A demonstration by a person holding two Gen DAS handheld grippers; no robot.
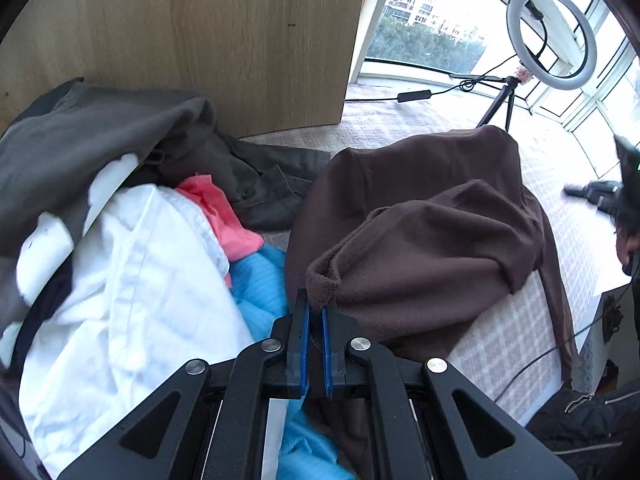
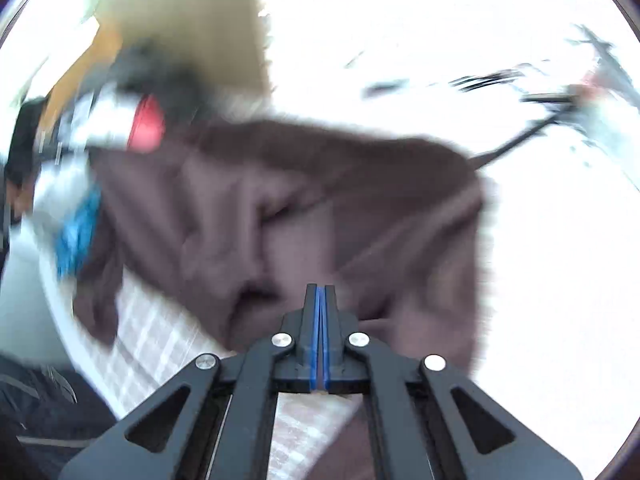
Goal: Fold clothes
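Note:
A dark brown fleece garment (image 1: 432, 232) lies bunched on the checked bed cover (image 1: 516, 340). My left gripper (image 1: 316, 304) is shut on its cuff, with brown cloth showing between the blue pads. In the blurred right wrist view the same brown garment (image 2: 288, 216) spreads ahead of my right gripper (image 2: 320, 292), whose blue pads are pressed together; brown cloth lies under and around the fingers, and a sliver of something shows at the base of the pads.
A pile of clothes sits to the left: white (image 1: 132, 272), pink (image 1: 224, 212), blue (image 1: 260, 280) and grey-green (image 1: 92, 140). A wooden panel (image 1: 224, 36) stands behind. A ring light on a tripod (image 1: 552, 36) stands by the window. A black jacket (image 1: 588, 424) is at lower right.

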